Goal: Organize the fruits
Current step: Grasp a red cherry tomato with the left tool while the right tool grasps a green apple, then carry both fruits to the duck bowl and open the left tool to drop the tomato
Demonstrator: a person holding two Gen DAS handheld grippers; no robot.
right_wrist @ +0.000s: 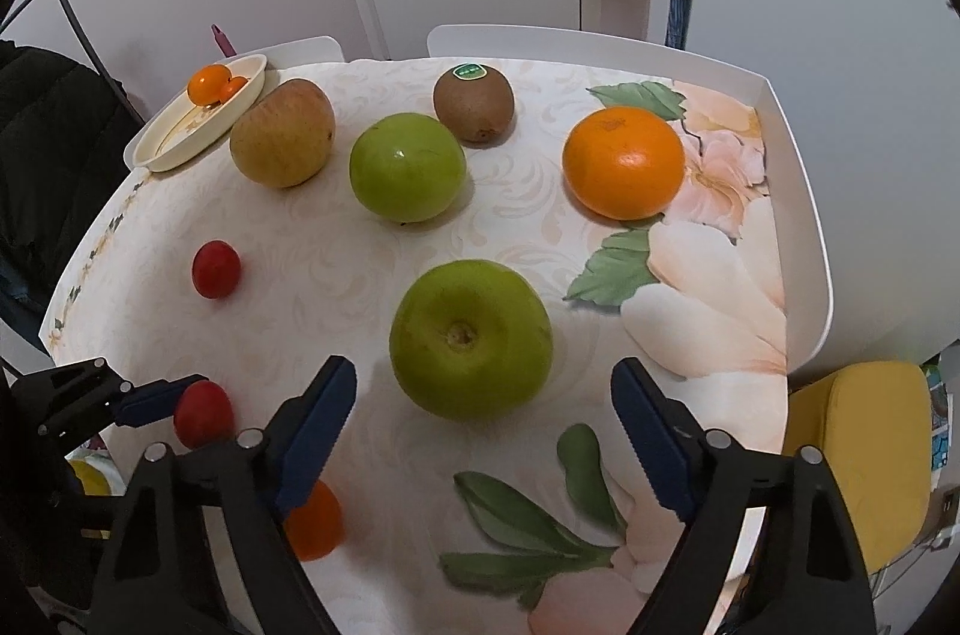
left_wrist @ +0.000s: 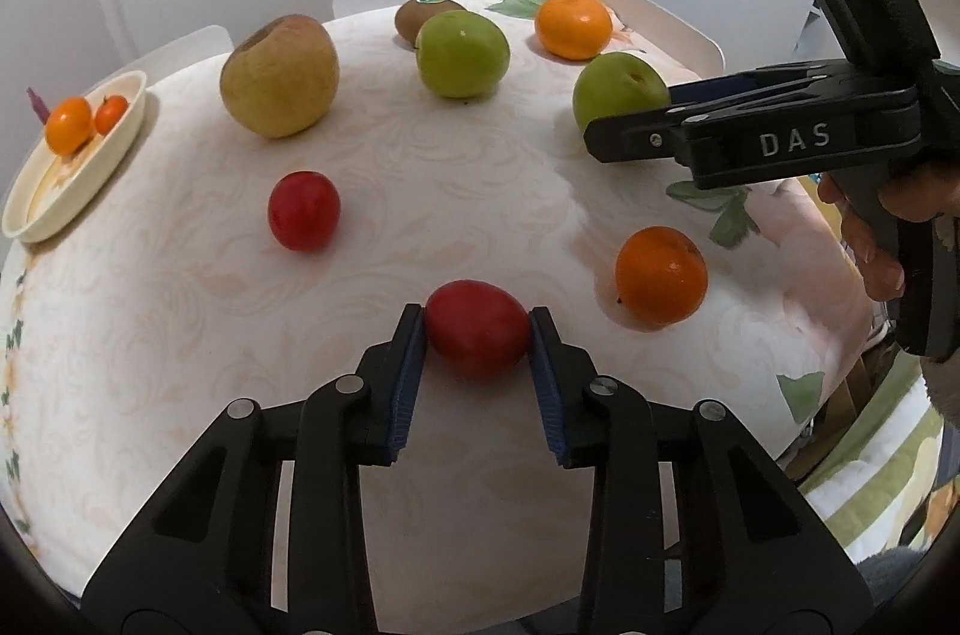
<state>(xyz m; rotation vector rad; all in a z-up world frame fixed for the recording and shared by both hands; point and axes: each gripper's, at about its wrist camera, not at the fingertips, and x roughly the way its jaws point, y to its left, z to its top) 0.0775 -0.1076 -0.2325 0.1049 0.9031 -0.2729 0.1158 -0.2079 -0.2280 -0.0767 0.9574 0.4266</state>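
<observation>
My left gripper point(left_wrist: 477, 329) is shut on a red plum-like fruit point(left_wrist: 477, 335) that rests on the tablecloth, a pad pressing each side. The right wrist view shows the same fruit point(right_wrist: 204, 413) at the lower left. My right gripper point(right_wrist: 483, 374) stands open around the near side of a green apple point(right_wrist: 471, 338), and its blue pads are clear of the skin. From the left wrist view, the right gripper point(left_wrist: 636, 113) reaches in from the right beside that apple point(left_wrist: 618, 92). A cream dish point(left_wrist: 36, 209) at the far left holds two small orange fruits point(left_wrist: 69, 125).
Loose on the cloth lie a second red fruit point(left_wrist: 303, 210), a yellowish apple point(left_wrist: 279, 76), another green apple point(left_wrist: 462, 53), a kiwi point(right_wrist: 474, 104), a large orange point(right_wrist: 624, 161) and a smaller orange point(left_wrist: 660, 275). White chair backs point(right_wrist: 798, 215) ring the table; a yellow seat point(right_wrist: 864, 455) is at right.
</observation>
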